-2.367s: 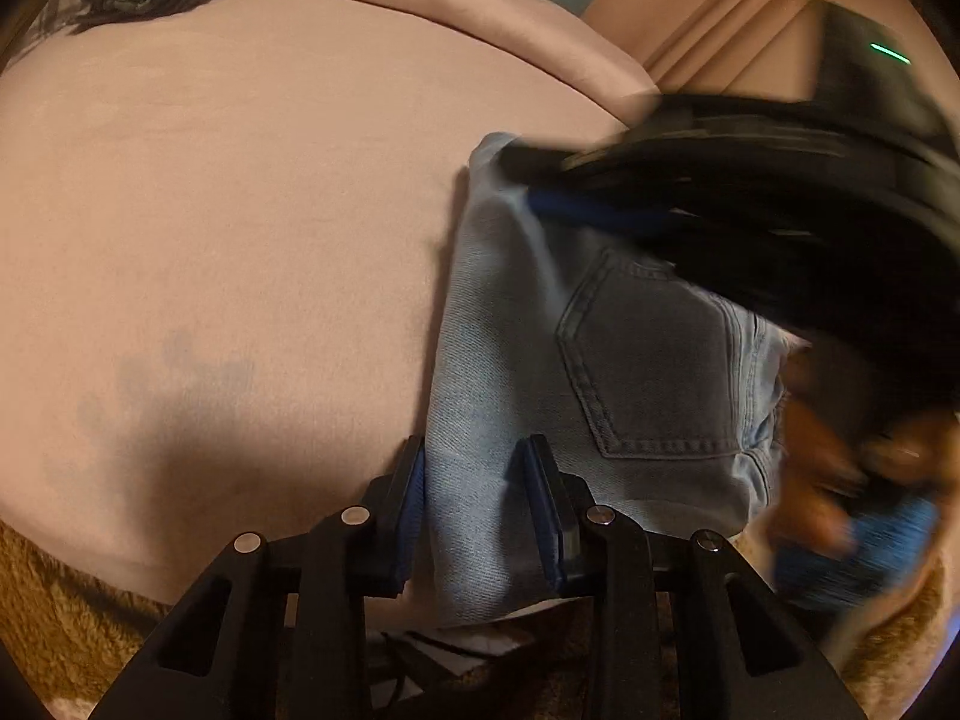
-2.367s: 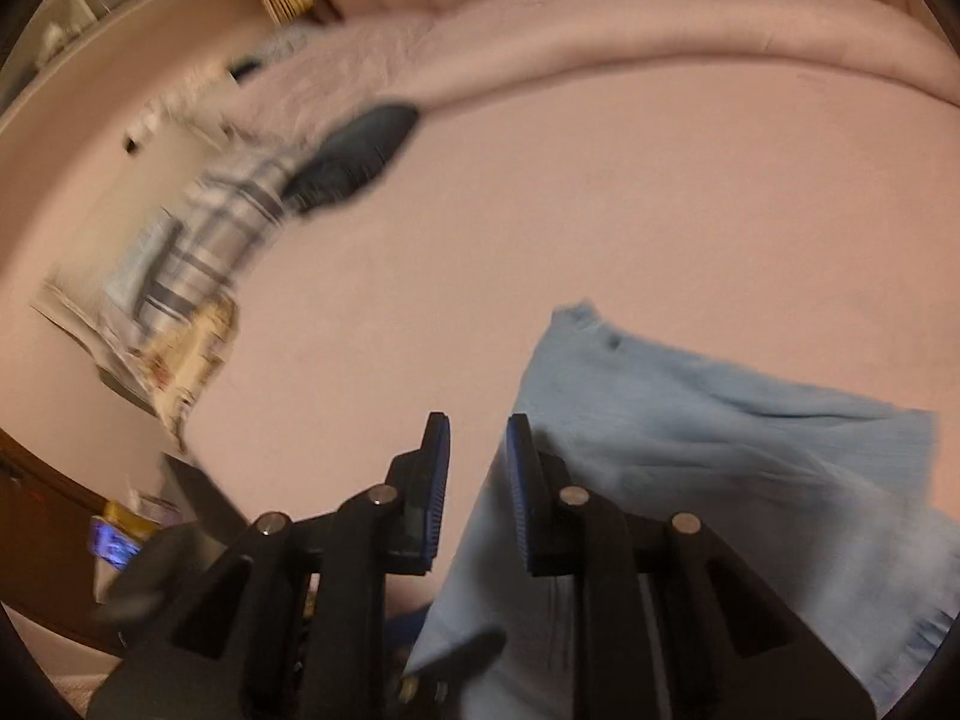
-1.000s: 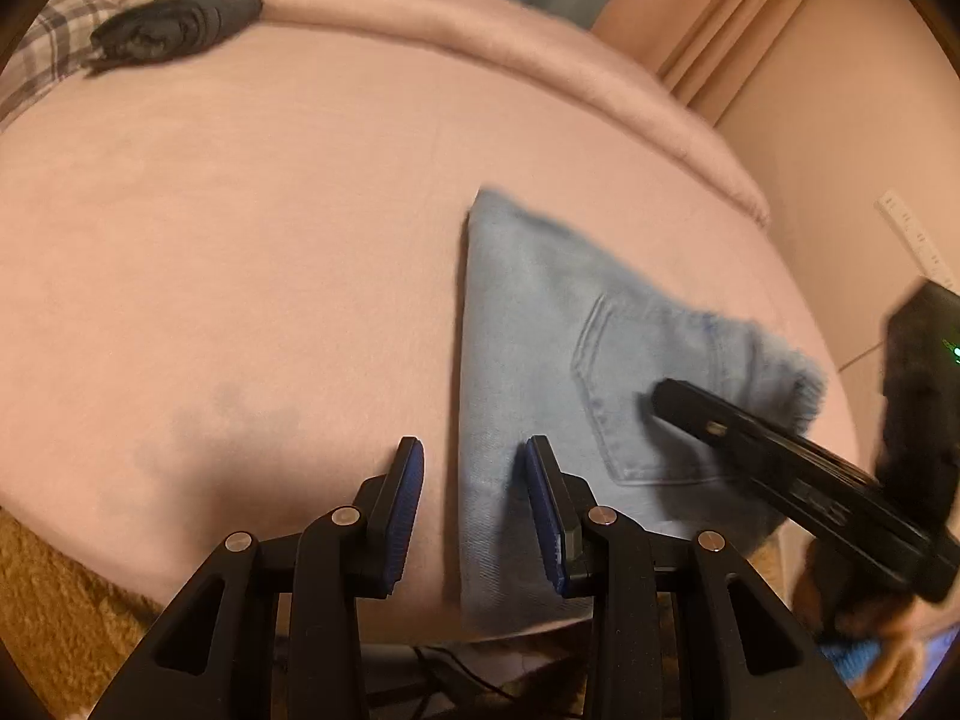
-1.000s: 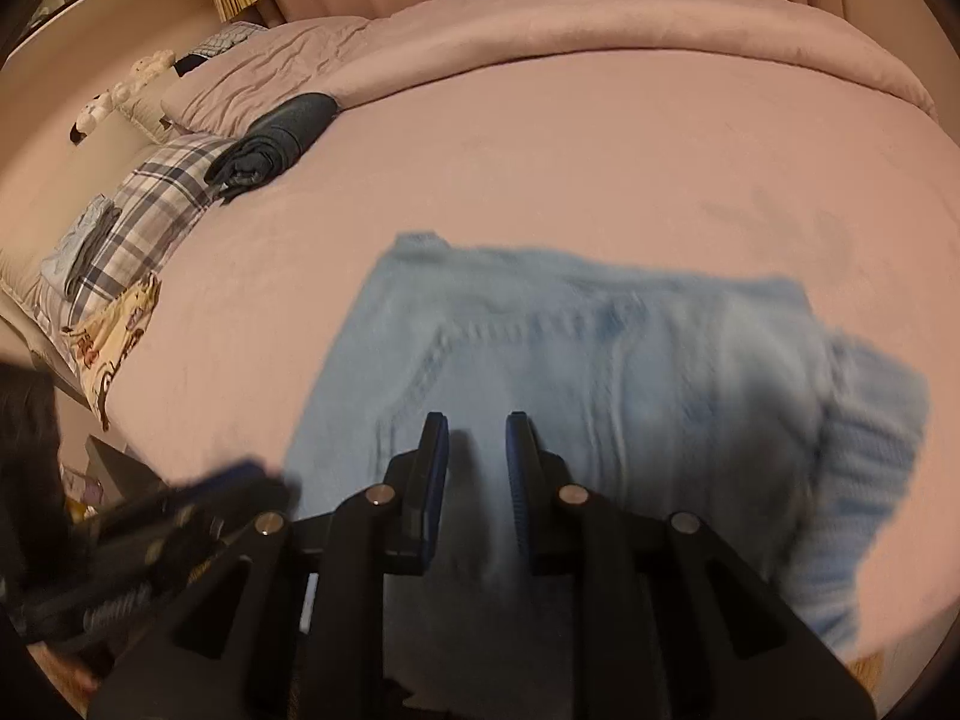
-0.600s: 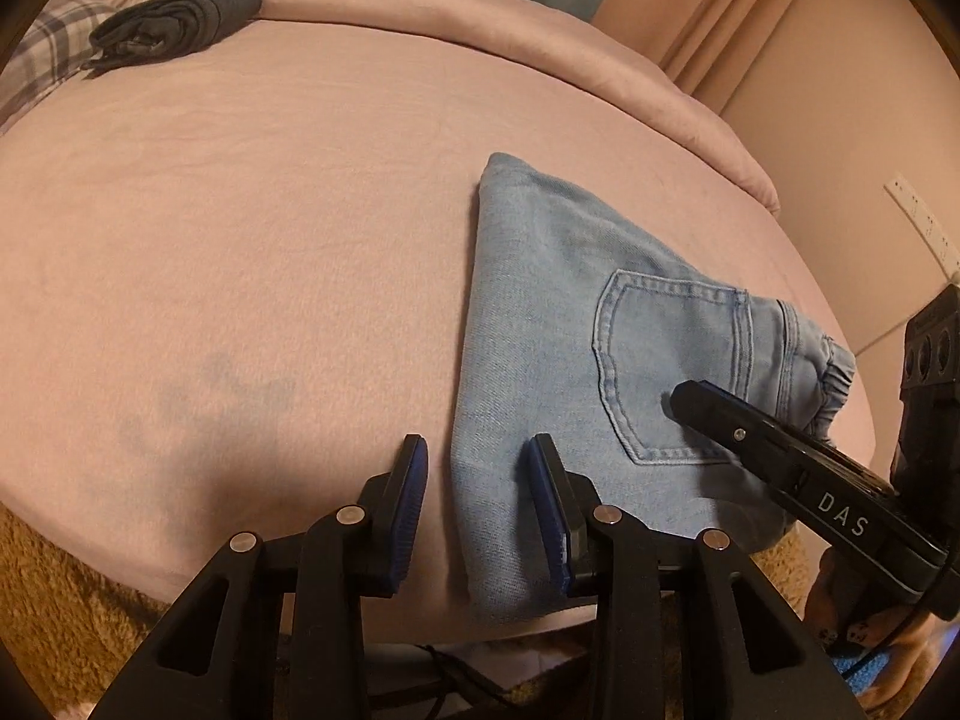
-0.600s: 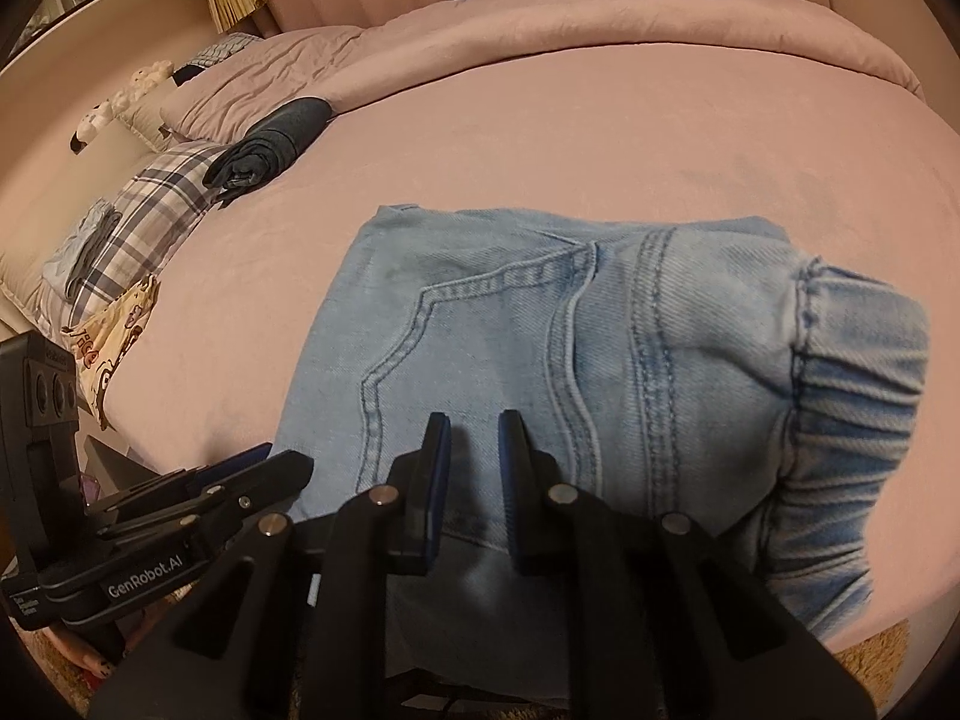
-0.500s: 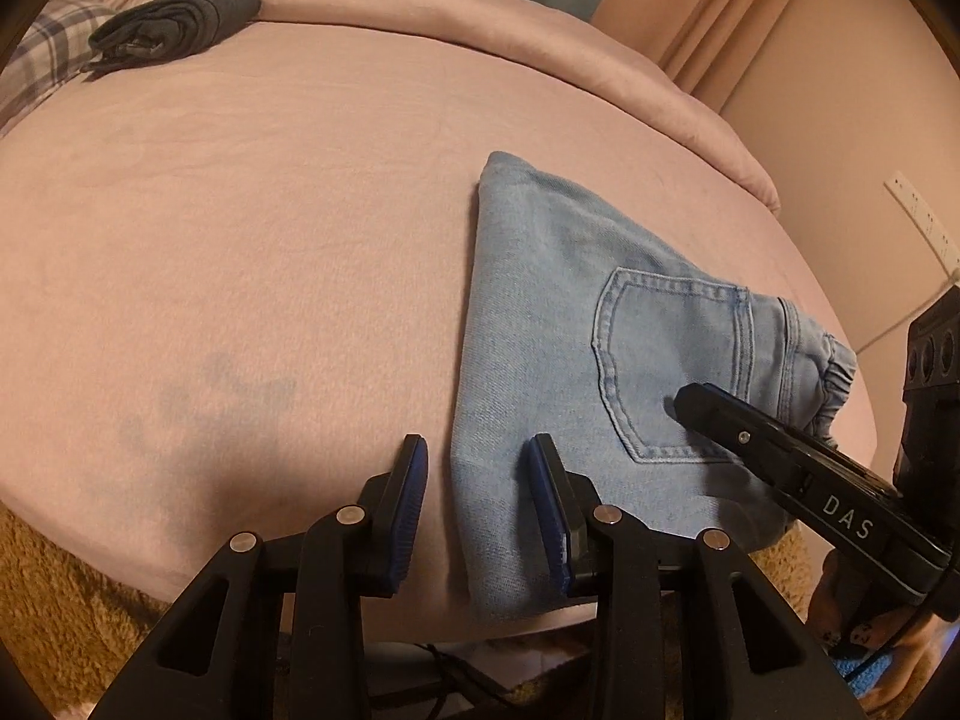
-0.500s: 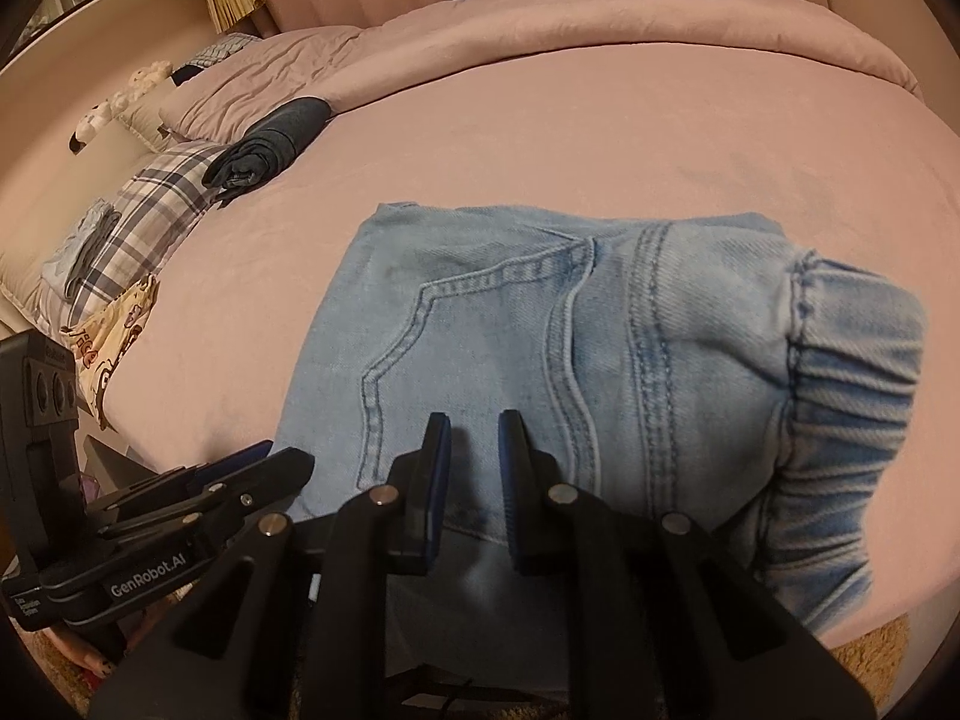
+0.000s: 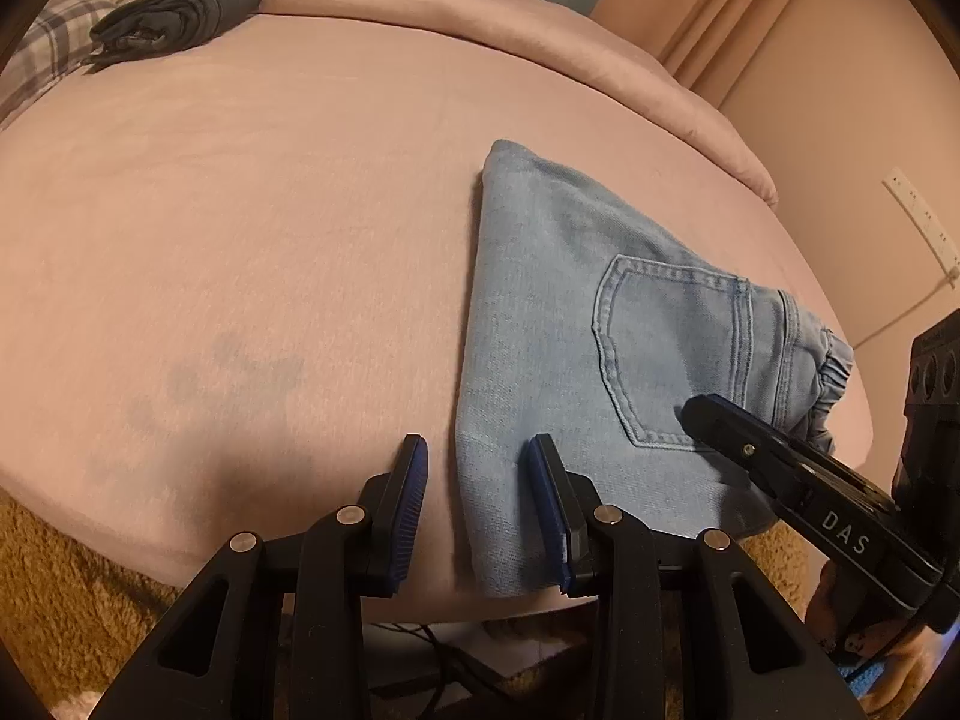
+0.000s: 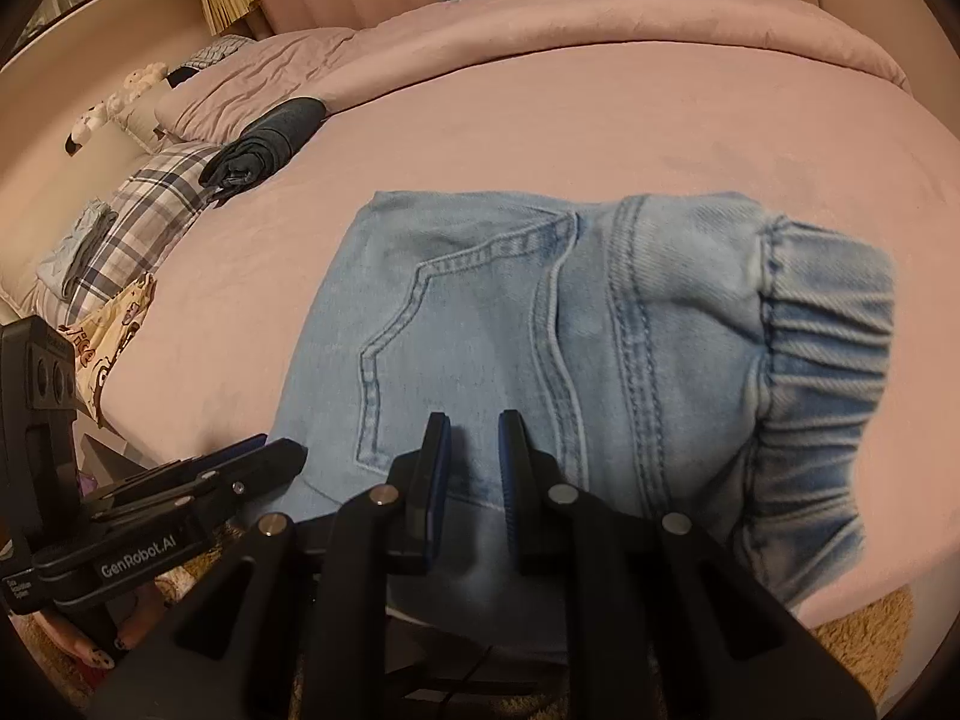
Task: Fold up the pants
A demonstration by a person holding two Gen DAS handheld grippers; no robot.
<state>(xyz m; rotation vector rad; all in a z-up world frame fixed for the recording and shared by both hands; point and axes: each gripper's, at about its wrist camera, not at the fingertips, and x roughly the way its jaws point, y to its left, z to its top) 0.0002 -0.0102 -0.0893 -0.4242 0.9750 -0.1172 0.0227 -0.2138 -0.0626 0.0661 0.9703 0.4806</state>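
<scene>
Light blue jeans (image 9: 552,312) lie folded in a compact block on the pink bed (image 9: 240,210), back pocket up and elastic waistband to the right. My left gripper (image 9: 477,450) is open near the bed's front edge, its jaws straddling the fold's left edge without pressing it. My right gripper (image 9: 699,411) comes in from the right, its tip over the pocket's lower corner. In the right wrist view the right gripper (image 10: 474,420) hovers above the jeans (image 10: 480,312) with a narrow gap and nothing between its jaws. The left gripper (image 10: 282,450) shows at the lower left.
A dark folded garment (image 10: 270,141) lies far back on the bed beside a plaid pillow (image 10: 156,198). A brown shaggy rug (image 9: 60,588) runs below the front edge. A wall with a cable (image 9: 900,312) stands close on the right. A hand (image 10: 114,642) holds the left gripper.
The right gripper swung off the far side of the jeans and settled low over the pocket, its jaws a little narrower. The left gripper and the jeans have stayed put.
</scene>
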